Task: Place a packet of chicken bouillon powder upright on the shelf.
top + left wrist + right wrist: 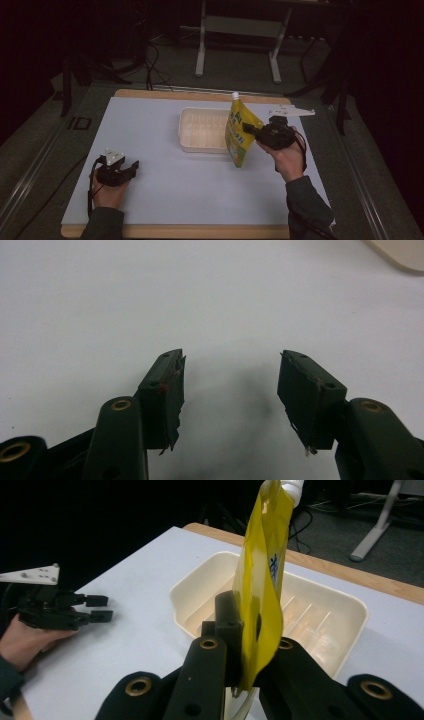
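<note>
Right gripper [249,129] pinches a yellow pouch [239,131] upright at the tray's [200,142] 3 o'clock; left gripper [133,165], jaws spread, rests at 8 o'clock.

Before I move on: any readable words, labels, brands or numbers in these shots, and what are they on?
Yellow pouch, held in the right gripper: dark print on its front, too small and blurred to read.
Same pouch in the right gripper view: blue characters seen edge-on, unreadable.
Cream tray, left gripper, table sheet: no text that I can make out.
</note>
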`<state>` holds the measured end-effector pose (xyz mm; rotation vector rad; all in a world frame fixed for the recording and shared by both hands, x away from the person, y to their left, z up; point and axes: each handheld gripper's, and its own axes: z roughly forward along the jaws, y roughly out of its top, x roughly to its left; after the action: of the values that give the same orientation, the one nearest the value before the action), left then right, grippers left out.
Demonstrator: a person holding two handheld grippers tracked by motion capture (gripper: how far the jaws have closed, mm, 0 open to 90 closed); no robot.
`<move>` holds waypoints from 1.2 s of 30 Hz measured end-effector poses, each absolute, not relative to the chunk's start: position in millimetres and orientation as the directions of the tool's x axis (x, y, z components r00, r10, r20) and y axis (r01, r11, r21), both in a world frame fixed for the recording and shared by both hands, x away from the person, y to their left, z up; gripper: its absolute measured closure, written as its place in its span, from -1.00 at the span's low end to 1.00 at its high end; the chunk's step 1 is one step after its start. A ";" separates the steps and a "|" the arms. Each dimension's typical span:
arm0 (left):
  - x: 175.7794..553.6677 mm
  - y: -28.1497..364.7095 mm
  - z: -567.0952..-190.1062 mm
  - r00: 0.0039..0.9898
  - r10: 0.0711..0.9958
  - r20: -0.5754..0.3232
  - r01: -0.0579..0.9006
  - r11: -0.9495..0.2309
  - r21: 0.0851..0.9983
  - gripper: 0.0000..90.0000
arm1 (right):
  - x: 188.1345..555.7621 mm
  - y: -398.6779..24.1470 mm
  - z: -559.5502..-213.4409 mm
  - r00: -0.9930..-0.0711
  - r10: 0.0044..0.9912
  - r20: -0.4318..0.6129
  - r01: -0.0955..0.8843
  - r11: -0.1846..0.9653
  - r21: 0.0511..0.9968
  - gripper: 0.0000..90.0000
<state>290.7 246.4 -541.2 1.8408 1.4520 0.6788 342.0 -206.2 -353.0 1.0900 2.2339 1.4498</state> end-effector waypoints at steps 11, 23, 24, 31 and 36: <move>290.7 246.5 -541.2 0.239 0.971 -0.015 0.612 -0.138 0.778 -0.03 | 351.9 -198.0 -352.5 -0.656 0.743 0.135 0.438 0.228 0.870 1.00; 290.7 246.6 -541.1 0.240 0.971 -0.016 0.613 -0.139 0.778 -0.03 | 366.7 -187.8 -353.1 -0.625 0.769 0.132 0.436 0.204 0.876 1.00; 290.8 246.7 -541.2 0.240 0.971 -0.017 0.613 -0.138 0.778 -0.03 | 368.1 -187.3 -353.4 -0.621 0.772 0.135 0.437 0.199 0.877 1.00; 290.8 246.6 -541.3 0.239 0.971 -0.016 0.612 -0.138 0.779 -0.03 | 377.4 -185.1 -356.8 -0.585 0.798 0.145 0.438 0.161 0.884 1.00; 290.7 246.7 -541.2 0.239 0.971 -0.018 0.612 -0.137 0.779 -0.03 | 380.8 -180.7 -356.4 -0.572 0.811 0.123 0.427 0.166 0.889 1.00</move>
<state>290.7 246.7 -541.2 1.8377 1.4520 0.6753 380.8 -180.7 -356.4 1.1749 2.0691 1.3761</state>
